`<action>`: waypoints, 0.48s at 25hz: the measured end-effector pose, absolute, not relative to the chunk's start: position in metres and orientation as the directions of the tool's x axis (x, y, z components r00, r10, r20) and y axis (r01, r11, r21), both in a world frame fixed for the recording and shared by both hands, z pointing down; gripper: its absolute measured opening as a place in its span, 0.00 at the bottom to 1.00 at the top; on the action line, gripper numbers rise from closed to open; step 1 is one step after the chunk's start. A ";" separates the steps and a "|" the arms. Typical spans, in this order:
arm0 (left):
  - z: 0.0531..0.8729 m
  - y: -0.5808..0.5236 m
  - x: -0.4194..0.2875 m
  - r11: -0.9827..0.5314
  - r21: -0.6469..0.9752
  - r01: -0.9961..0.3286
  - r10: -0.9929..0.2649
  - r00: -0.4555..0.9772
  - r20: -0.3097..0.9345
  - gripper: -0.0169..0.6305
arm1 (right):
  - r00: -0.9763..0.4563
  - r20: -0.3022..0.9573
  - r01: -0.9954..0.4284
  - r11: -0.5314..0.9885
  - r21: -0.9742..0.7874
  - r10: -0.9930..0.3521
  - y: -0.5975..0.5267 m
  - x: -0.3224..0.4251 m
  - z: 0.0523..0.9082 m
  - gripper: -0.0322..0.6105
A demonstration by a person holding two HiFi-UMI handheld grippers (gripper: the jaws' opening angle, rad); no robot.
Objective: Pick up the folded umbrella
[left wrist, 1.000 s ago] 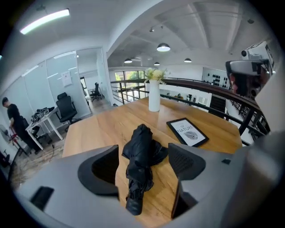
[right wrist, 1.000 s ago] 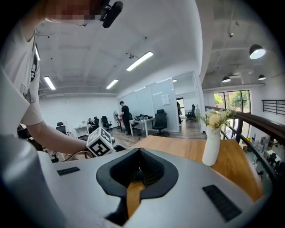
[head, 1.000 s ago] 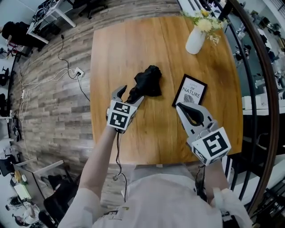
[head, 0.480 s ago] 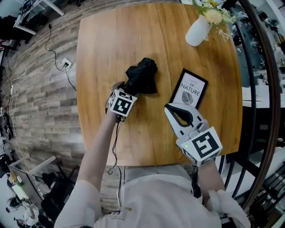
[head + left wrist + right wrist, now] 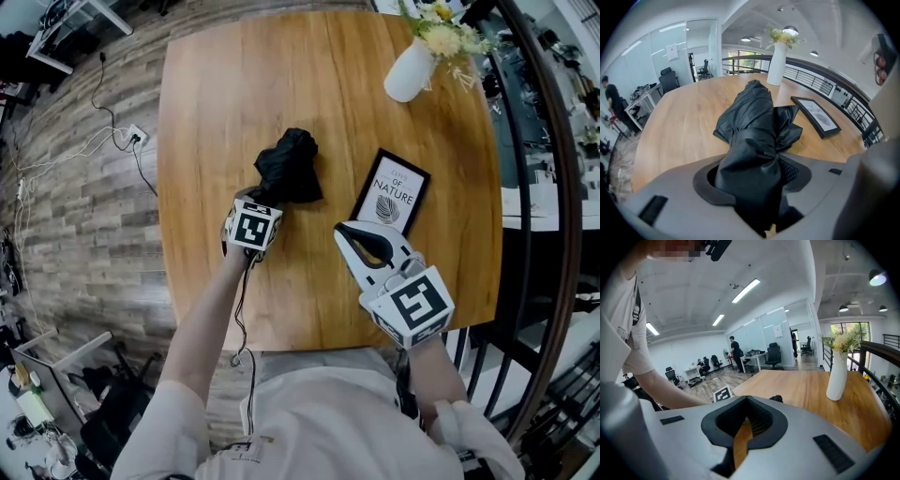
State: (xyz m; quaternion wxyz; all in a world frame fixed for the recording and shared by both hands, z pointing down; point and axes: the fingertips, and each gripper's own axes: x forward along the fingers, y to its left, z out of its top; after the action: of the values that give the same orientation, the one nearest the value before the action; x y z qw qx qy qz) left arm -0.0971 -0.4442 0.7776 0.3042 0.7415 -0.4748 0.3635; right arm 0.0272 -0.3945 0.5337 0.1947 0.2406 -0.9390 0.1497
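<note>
The folded umbrella [image 5: 289,167], black and crumpled, lies near the middle of the wooden table [image 5: 234,84]. My left gripper [image 5: 265,195] is down at its near end. In the left gripper view the umbrella [image 5: 754,122] runs away from me and its near end fills the gap of the left gripper [image 5: 750,187]; the jaws are closing and the pads press its fabric on both sides. My right gripper [image 5: 349,230] hovers over the table to the right of the umbrella, shut, with nothing in it. In the right gripper view only wood shows behind the right gripper [image 5: 747,399].
A black picture frame [image 5: 392,195] lies just right of the umbrella, close to my right gripper. A white vase with flowers [image 5: 412,75] stands at the far right corner. A dark railing [image 5: 553,187] curves past the table's right edge. Cables and a power strip [image 5: 138,134] lie on the floor at left.
My left gripper dropped from above the umbrella's near end down onto it and its jaws closed around the fabric. The right gripper sank a little and drifted left.
</note>
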 end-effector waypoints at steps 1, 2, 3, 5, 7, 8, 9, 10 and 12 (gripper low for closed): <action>0.775 -0.437 -0.100 -0.340 0.114 -0.934 -0.490 0.279 0.826 0.42 | -0.808 0.437 -0.511 0.839 -0.188 -0.395 -0.393 0.027 0.530 0.10; 0.768 -0.429 -0.103 -0.316 0.134 -0.939 -0.496 0.284 0.821 0.42 | -0.808 0.435 -0.512 0.838 -0.186 -0.397 -0.390 0.027 0.525 0.10; 0.756 -0.420 -0.105 -0.294 0.161 -0.942 -0.504 0.296 0.811 0.41 | -0.808 0.433 -0.513 0.839 -0.183 -0.400 -0.386 0.026 0.518 0.10; 0.724 -0.406 -0.111 -0.259 0.209 -0.943 -0.535 0.320 0.782 0.41 | -0.807 0.426 -0.516 0.839 -0.172 -0.409 -0.381 0.023 0.502 0.10; 0.685 -0.401 -0.118 -0.246 0.231 -0.941 -0.578 0.334 0.744 0.41 | -0.809 0.412 -0.518 0.840 -0.163 -0.419 -0.379 0.019 0.483 0.10; 0.665 -0.401 -0.121 -0.247 0.233 -0.940 -0.599 0.338 0.726 0.41 | -0.811 0.403 -0.518 0.841 -0.157 -0.424 -0.379 0.017 0.474 0.10; 0.644 -0.401 -0.125 -0.251 0.227 -0.941 -0.621 0.336 0.708 0.42 | -0.812 0.394 -0.518 0.842 -0.147 -0.431 -0.378 0.015 0.464 0.10; 0.624 -0.401 -0.129 -0.257 0.212 -0.943 -0.643 0.330 0.691 0.42 | -0.813 0.385 -0.518 0.845 -0.132 -0.438 -0.377 0.013 0.455 0.10; 0.583 -0.399 -0.138 -0.265 0.172 -0.949 -0.694 0.312 0.649 0.42 | -0.815 0.361 -0.513 0.854 -0.086 -0.454 -0.373 0.010 0.436 0.09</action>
State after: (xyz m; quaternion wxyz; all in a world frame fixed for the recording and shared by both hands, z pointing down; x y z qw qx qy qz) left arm -0.1376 -0.3992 0.5834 0.2765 0.7611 -0.5396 0.2303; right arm 0.0096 -0.3731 0.4356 0.1662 0.2550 -0.9483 0.0899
